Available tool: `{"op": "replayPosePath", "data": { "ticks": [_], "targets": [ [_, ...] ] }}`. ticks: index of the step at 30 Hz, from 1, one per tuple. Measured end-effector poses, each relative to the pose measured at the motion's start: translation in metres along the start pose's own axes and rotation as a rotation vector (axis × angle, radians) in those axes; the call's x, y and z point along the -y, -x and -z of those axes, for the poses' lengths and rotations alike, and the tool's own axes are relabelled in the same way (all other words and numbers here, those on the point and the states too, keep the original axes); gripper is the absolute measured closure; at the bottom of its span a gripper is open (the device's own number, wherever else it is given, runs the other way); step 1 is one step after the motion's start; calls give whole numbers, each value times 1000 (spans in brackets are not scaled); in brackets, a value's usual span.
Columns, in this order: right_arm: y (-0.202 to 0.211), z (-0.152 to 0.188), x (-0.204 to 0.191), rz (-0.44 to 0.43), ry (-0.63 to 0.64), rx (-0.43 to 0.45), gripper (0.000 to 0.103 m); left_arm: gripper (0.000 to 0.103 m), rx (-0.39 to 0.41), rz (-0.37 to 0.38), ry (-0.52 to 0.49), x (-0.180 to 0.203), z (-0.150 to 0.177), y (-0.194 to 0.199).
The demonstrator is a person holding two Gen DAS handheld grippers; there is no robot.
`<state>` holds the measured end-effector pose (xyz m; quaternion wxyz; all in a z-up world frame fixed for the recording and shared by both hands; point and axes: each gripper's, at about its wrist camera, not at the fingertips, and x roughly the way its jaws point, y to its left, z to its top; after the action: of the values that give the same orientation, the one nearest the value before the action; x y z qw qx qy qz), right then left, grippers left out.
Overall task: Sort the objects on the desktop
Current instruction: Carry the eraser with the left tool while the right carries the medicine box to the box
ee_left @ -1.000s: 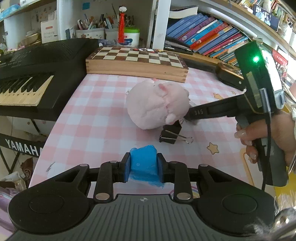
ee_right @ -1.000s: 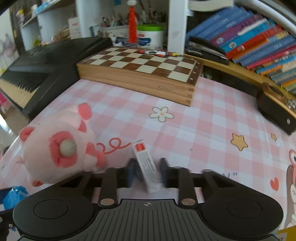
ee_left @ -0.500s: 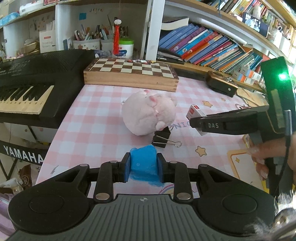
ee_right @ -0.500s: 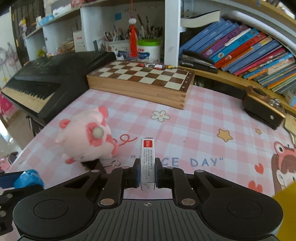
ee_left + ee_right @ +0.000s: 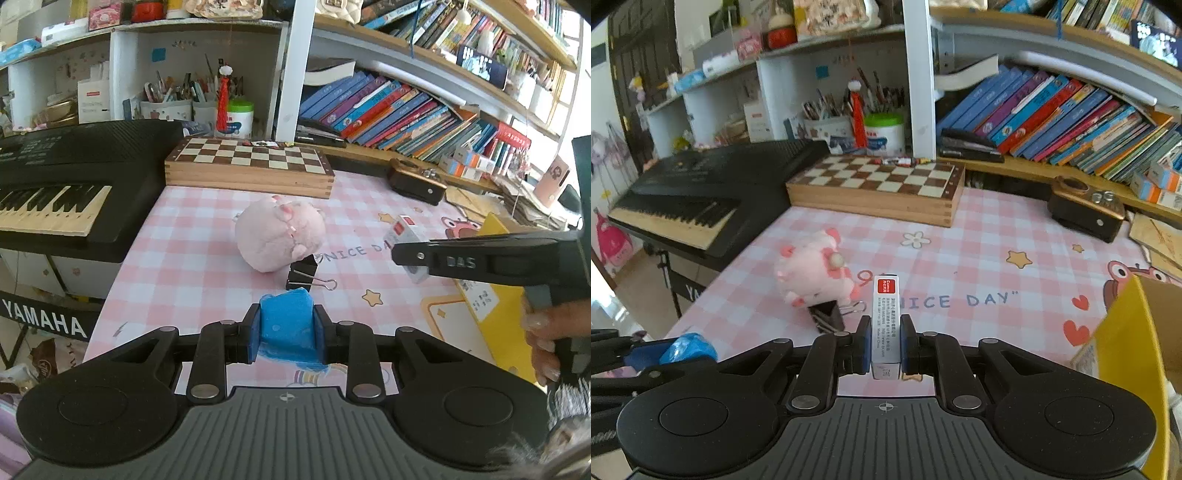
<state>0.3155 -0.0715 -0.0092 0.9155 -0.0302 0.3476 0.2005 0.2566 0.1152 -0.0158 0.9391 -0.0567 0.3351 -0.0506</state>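
My left gripper (image 5: pixel 287 334) is shut on a blue wrapped block (image 5: pixel 286 321), held above the near edge of the pink checked table. It also shows at the left of the right wrist view (image 5: pixel 687 349). My right gripper (image 5: pixel 884 341) is shut on a small white box with a red label (image 5: pixel 885 317), held in the air; the box also shows in the left wrist view (image 5: pixel 404 232). A pink plush toy (image 5: pixel 280 236) lies mid-table, also in the right wrist view (image 5: pixel 812 267), with a black binder clip (image 5: pixel 304 275) touching its near side.
A yellow cardboard box (image 5: pixel 1134 354) stands at the right near edge. A wooden chessboard case (image 5: pixel 249 170) lies at the back, a black Yamaha keyboard (image 5: pixel 70 181) to the left, a dark brown box (image 5: pixel 415 182) back right. Shelves of books rise behind.
Both grippers have pulled back and risen from the table. The right one lifted the white box away from the plush toy and moved right. The left still holds the blue block.
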Motion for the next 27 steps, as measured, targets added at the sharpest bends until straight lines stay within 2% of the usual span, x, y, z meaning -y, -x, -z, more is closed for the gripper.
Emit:
{"op": "replayPosePath", "data": {
  "ticks": [14, 27],
  "targets": [
    [60, 31, -25, 9, -16, 27, 89, 77, 47, 59, 13, -12, 15, 55],
    [113, 71, -49, 38, -59, 24, 89, 77, 52, 115, -15, -17, 47, 110]
  ]
}}
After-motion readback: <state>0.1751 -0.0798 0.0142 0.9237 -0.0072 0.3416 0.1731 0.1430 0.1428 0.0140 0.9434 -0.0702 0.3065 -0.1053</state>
